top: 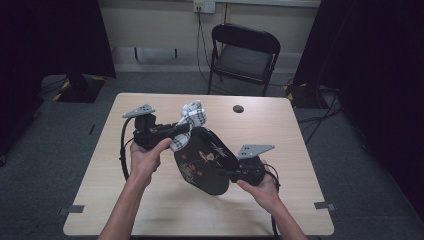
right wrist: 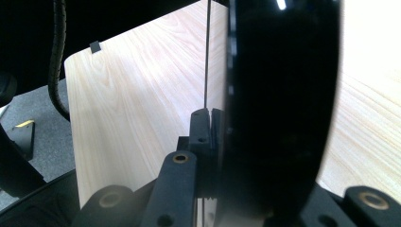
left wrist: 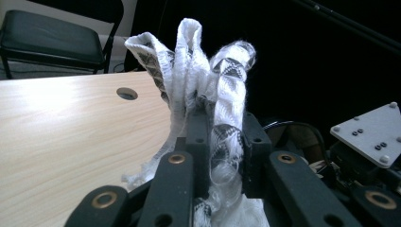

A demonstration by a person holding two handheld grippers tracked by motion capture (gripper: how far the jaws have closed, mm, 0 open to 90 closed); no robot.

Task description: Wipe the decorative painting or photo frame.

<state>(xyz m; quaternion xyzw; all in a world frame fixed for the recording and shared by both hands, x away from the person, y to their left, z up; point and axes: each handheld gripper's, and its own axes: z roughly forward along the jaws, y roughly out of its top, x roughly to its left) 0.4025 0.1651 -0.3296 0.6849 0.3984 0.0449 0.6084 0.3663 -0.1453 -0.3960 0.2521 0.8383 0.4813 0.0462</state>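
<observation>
High view: left gripper [top: 176, 131] clamped on cloth [top: 192, 117], right gripper [top: 226, 173] pinching rim of black tray [top: 202, 160], held tilted above table [top: 110, 165]. Tip imo: keep tray steady, wipe with bunched cloth, don't loosen either grip.

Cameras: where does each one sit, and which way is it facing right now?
High view: above the near table edge, facing forward and down; both forearms, left claw, right claw.
Left gripper view: rides the left claw, looking along jaws shut on the checked cloth.
Right gripper view: rides the right claw, pinching the black plate.
Shared: cloth, plate, table.
</observation>
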